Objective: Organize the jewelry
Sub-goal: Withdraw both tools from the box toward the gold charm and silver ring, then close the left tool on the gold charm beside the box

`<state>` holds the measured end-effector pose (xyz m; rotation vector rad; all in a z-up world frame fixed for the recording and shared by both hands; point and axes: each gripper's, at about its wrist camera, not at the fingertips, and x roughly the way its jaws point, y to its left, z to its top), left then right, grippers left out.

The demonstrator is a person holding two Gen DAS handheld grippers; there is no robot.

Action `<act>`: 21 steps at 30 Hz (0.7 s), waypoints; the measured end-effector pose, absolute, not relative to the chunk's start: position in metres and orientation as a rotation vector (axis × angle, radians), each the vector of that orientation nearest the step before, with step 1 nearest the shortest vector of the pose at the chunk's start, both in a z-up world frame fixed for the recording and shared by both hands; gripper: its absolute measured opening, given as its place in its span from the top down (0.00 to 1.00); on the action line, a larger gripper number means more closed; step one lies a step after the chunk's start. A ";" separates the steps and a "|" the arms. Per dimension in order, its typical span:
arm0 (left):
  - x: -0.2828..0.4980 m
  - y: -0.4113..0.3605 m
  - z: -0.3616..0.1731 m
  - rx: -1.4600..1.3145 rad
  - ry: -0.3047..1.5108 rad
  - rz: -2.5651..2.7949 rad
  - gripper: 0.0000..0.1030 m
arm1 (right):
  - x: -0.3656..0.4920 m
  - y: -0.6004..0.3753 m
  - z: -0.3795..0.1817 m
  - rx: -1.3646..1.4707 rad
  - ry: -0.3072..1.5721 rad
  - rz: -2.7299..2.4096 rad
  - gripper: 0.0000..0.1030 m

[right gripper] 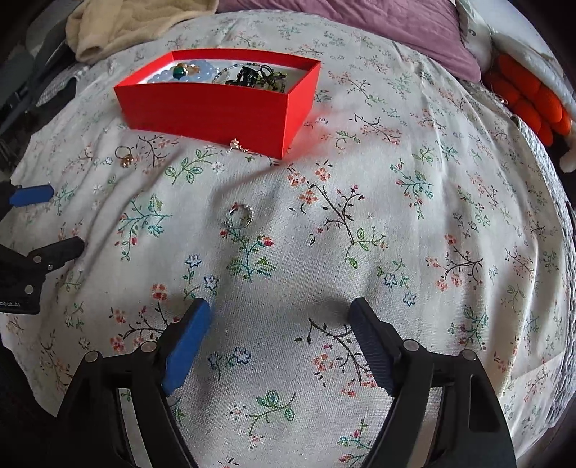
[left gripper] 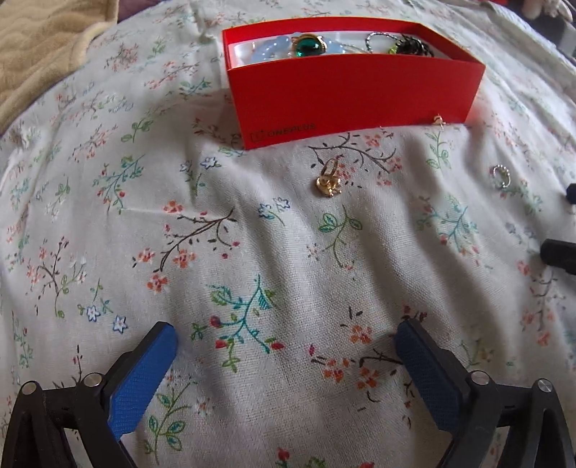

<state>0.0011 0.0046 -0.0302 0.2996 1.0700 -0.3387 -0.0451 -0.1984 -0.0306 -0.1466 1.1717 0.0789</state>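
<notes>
A red box [left gripper: 352,97] holds a pale blue bead bracelet, a green-stone piece and dark jewelry; it also shows in the right wrist view [right gripper: 216,108]. A gold ring [left gripper: 328,179] lies on the floral sheet in front of it, also in the right wrist view [right gripper: 125,155]. A small gold earring [left gripper: 438,120] lies at the box's base, also in the right wrist view [right gripper: 237,144]. A silver beaded ring [right gripper: 240,215] lies ahead of my right gripper [right gripper: 279,313], also in the left wrist view [left gripper: 501,176]. My left gripper [left gripper: 286,333] is open and empty, well short of the gold ring. My right gripper is open and empty.
A floral sheet [right gripper: 396,216] covers the bed. A beige blanket [left gripper: 39,46] lies far left, a purple pillow [right gripper: 360,25] at the back, an orange and white plush [right gripper: 529,93] at the right. The left gripper's fingers [right gripper: 32,194] show at the left edge of the right wrist view.
</notes>
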 end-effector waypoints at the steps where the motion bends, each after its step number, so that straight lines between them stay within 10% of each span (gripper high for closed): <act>1: 0.001 0.005 -0.032 0.296 1.064 -0.336 0.01 | -0.045 -0.199 -0.032 -0.145 1.173 0.081 0.12; 21: 0.024 -0.001 -0.031 0.259 0.982 -0.422 0.05 | -0.038 -0.203 -0.042 -0.156 1.085 0.150 0.00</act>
